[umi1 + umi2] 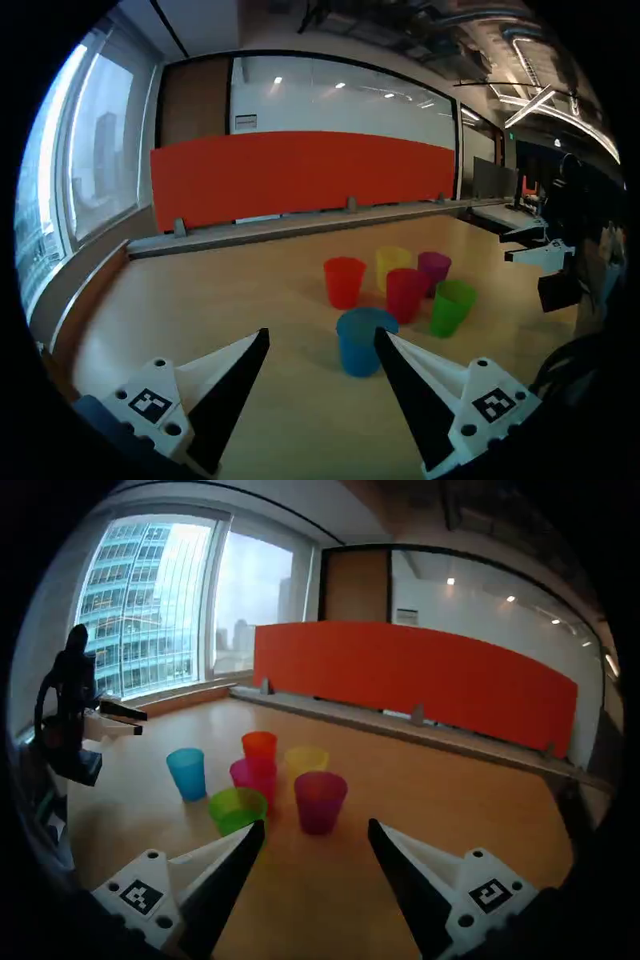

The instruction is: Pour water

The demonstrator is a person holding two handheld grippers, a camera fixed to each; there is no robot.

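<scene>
On the surface (224, 288) 6 cups (404, 292) cluster, the blue cup (360, 348) just ahead of the left gripper (320, 330), its jaws wide and empty like the right gripper (315, 822), so centre it between them before closing.

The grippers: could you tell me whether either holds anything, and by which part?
Nothing is held: left gripper and right gripper are both open, and the cups stand free on the table.

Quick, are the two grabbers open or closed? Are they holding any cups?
Left gripper: open, holding nothing; the blue cup stands just ahead of it.
Right gripper: open, holding nothing; the purple cup stands ahead of it.
</scene>
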